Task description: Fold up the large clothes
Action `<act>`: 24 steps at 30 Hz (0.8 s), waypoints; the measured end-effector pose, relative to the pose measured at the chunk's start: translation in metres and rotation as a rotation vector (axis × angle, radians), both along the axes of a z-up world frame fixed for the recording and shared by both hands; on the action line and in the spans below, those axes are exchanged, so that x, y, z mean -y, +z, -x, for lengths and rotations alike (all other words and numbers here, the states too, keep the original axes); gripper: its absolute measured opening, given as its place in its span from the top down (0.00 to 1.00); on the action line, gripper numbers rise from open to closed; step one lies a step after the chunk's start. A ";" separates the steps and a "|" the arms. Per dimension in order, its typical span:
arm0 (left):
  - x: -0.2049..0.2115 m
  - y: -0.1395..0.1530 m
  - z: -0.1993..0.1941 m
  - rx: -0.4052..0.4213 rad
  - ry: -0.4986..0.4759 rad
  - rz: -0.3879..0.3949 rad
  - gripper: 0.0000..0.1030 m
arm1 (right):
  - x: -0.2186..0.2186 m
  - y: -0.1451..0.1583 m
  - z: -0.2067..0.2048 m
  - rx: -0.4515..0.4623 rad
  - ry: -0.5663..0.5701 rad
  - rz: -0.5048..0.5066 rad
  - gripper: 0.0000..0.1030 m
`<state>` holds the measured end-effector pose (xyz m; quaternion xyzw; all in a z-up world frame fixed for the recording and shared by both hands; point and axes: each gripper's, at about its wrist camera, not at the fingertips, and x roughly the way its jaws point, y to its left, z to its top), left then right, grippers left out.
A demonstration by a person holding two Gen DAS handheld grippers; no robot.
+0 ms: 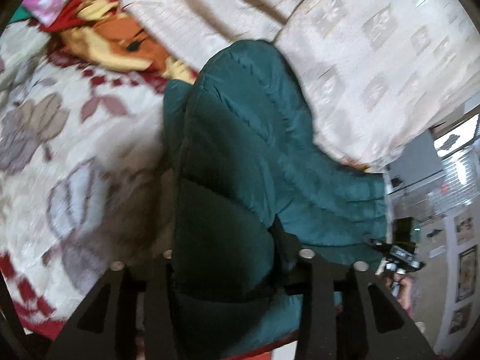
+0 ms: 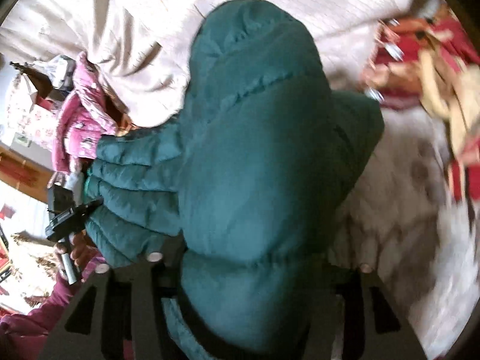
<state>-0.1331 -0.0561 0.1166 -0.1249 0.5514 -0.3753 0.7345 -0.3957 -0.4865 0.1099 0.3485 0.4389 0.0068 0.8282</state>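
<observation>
Both grippers clamped on teal puffer jacket [image 1: 240, 150]: left gripper [image 1: 234, 258], right gripper [image 2: 258, 261]. Jkt lifted over bed [image 1: 75, 156], bulk hanging toward 12 o'clock. Risk: slick padded fabric slipping out, fold collapsing.

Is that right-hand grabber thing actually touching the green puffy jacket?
Touching. In the right wrist view the green puffy jacket bulges up between the right gripper, its padding filling the gap and pressing both fingers.

both grippers are angling downward; left gripper [image 1: 234, 258] and right gripper [image 2: 258, 264] are each clamping padded fabric.
</observation>
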 end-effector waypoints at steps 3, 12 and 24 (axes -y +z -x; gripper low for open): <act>0.001 -0.024 -0.003 0.008 0.052 -0.053 0.48 | -0.004 -0.025 0.005 -0.071 -0.064 0.063 0.17; -0.011 0.012 0.029 0.195 0.180 -0.165 0.38 | -0.020 -0.002 0.013 -0.083 -0.197 0.247 0.07; 0.031 0.081 0.121 0.626 0.166 -0.295 0.38 | -0.075 0.073 0.033 0.031 -0.246 0.469 0.06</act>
